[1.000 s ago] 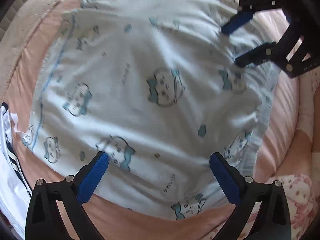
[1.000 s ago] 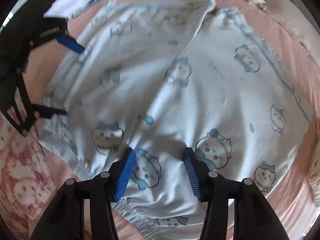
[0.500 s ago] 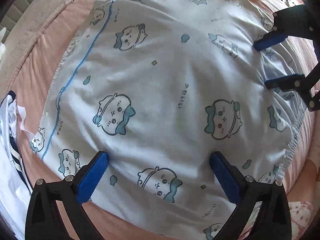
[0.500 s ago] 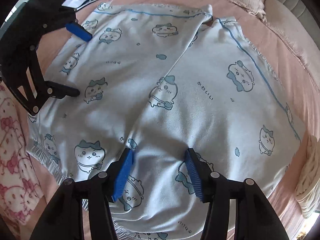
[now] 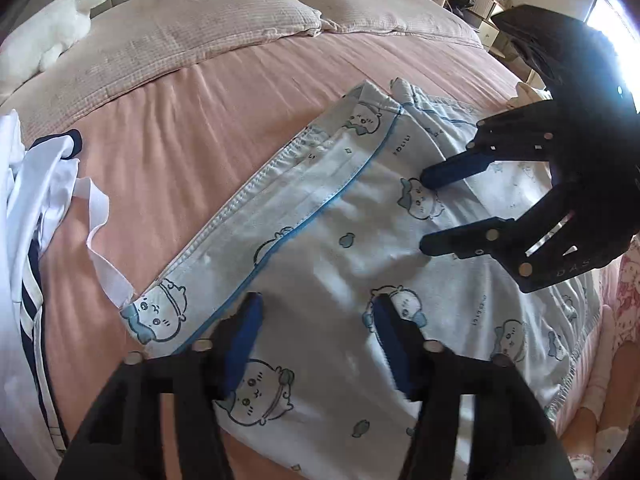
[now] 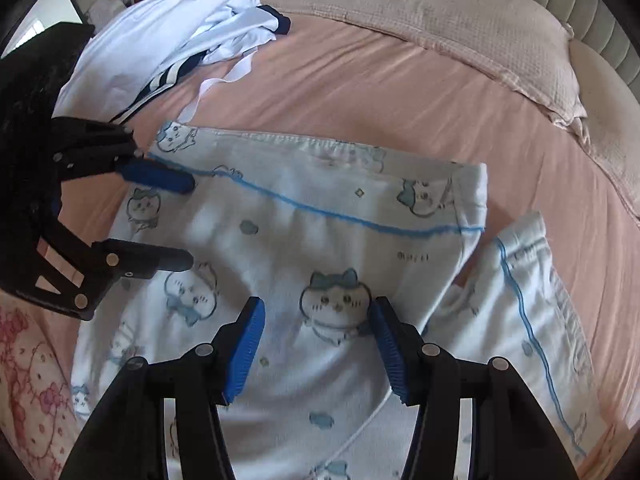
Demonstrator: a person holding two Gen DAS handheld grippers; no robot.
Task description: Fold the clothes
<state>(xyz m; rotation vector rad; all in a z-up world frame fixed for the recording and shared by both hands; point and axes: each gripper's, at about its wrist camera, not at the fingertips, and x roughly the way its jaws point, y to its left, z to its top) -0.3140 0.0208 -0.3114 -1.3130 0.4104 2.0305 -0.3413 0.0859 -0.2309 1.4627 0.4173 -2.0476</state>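
Two hand-held grippers, left point(image 5: 316, 344) just narrowed and right point(image 6: 316, 354) half-open, hover empty over the pajama pants point(image 5: 360, 264) flat on the bed point(image 5: 248, 92), likely lining up the fold.

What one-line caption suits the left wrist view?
Two hand-held grippers, left and right, poised open over cartoon-print pyjama trousers on a pink bed.

Two claws are showing: the left claw point(image 5: 316, 344) at the bottom, the right claw point(image 5: 426, 210) at the right. One printed pyjama point(image 5: 360, 240) is lying mid-frame, one white garment point(image 5: 24, 208) at the left, two pillows point(image 5: 168, 40) along the top, one plush point(image 5: 52, 28) upper left.
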